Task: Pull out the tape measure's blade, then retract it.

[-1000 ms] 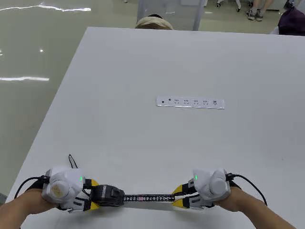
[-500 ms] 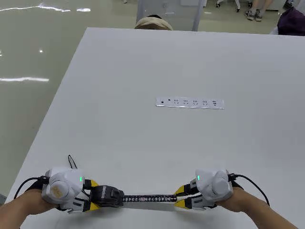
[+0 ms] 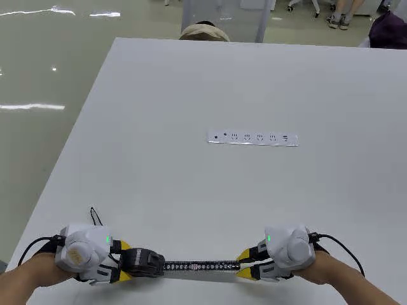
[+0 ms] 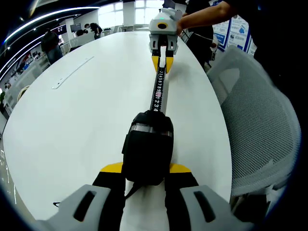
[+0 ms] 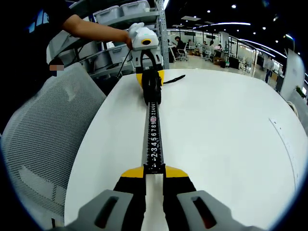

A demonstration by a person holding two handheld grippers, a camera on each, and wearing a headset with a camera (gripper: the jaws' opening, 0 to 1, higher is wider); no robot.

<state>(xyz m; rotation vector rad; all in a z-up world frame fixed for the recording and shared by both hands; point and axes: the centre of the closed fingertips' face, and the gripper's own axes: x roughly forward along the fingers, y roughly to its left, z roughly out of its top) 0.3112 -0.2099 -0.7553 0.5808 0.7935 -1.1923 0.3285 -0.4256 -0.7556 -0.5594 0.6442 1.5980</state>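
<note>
The black tape measure case point(image 3: 142, 261) lies on the white table point(image 3: 241, 82) near its front edge, and my left gripper point(image 3: 127, 260) is shut on it. In the left gripper view the case point(image 4: 147, 147) sits between the yellow-tipped jaws. Its dark numbered blade point(image 3: 200, 265) runs rightward to my right gripper point(image 3: 243, 265), which is shut on the blade's end. In the right gripper view the blade point(image 5: 153, 139) stretches away to the case point(image 5: 151, 86) held by the other gripper point(image 5: 144, 45).
A white power strip point(image 3: 252, 137) lies flat at the table's middle. A grey mesh chair point(image 4: 260, 120) stands at the near edge. A person's head point(image 3: 205, 30) shows beyond the far edge. A black cord point(image 5: 174, 78) trails on the table behind the case.
My right gripper has moved to the right with the blade's end, and more blade shows between the grippers. The left gripper and the case have stayed put.
</note>
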